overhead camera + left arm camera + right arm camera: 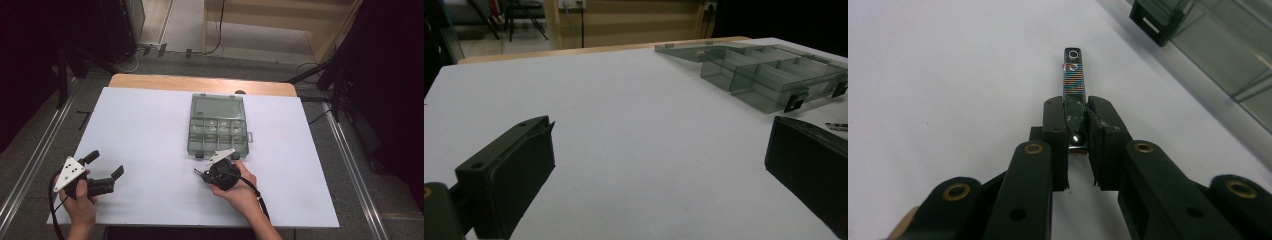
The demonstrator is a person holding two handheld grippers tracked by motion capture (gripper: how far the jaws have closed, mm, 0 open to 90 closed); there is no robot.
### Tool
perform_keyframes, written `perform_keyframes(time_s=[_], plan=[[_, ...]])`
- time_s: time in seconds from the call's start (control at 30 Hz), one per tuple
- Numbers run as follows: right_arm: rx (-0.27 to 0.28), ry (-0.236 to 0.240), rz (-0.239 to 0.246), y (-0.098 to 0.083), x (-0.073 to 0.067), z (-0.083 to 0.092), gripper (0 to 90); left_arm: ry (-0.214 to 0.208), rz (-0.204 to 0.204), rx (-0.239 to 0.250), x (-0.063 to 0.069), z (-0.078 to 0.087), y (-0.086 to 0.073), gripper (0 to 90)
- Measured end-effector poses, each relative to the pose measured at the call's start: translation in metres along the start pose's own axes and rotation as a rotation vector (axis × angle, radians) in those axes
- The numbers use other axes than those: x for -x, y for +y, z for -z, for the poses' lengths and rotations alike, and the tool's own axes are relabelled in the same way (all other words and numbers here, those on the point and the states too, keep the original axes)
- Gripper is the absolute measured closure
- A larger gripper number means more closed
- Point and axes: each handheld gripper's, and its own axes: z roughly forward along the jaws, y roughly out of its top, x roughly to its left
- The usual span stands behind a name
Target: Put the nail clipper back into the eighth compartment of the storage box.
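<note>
Right gripper view: right claw (pixel 1077 117) clamped on small dark clip (pixel 1073 75), sticking fwd past tips, just above white surface (pixel 948 75), near clear compartment box (pixel 1218 50). Left claw (pixel 106 165) wide apart, well away.

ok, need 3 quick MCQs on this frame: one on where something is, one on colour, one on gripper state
1. Where is the compartment box?
A. Middle of the table, toward the far side
B. Near left corner
C. On the floor

2. What colour is the sheet covering the table?
A. Green
B. White
C. Red

3. What is the right gripper doing?
A. Open, holding nothing
B. Shut on a small flat metal tool
C. Shut on the box's lid

Key: 1 A, the high view shows the box there; 2 B, white in all views; 3 B, jaws clamp the tool in the right gripper view.
</note>
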Motion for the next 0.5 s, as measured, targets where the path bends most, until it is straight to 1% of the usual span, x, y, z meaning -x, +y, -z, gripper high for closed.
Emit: perform_keyframes(time_s=[0.33,0.5], plan=[[0.037,0.0,0.003,0.004,0.004,0.013,81.4,0.0,0.0,0.0,0.0,0.0,0.0,0.0],[0.053,-0.001,-0.006,0.006,0.006,0.02,81.4,0.001,0.0,-0.001,0.0,0.0,0.0,0.0]])
